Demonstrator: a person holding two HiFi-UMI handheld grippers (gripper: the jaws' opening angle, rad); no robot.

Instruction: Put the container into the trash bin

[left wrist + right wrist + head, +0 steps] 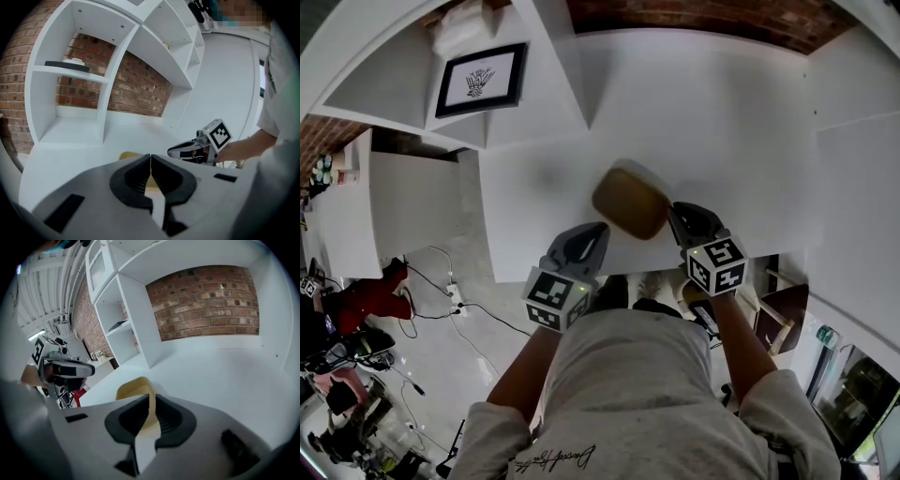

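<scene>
A tan, shallow container [630, 200] hangs tilted over the near edge of the white table [722, 122]. My right gripper [677, 216] is shut on the container's right rim; in the right gripper view the pale yellow rim [136, 387] stands up between the jaws of that gripper [152, 398]. My left gripper [596, 232] sits just left of and below the container, shut with nothing in it. In the left gripper view its jaws [150, 157] meet at the tips, a sliver of the container [129, 154] shows behind them, and the right gripper [177, 152] is at the right.
White shelving with a brick back wall rises behind the table [206, 301]. A framed picture [481, 79] stands in a shelf bay at the left. Cables [455, 295] lie on the floor at the left; a brown chair [780, 319] is at the right. No bin is in view.
</scene>
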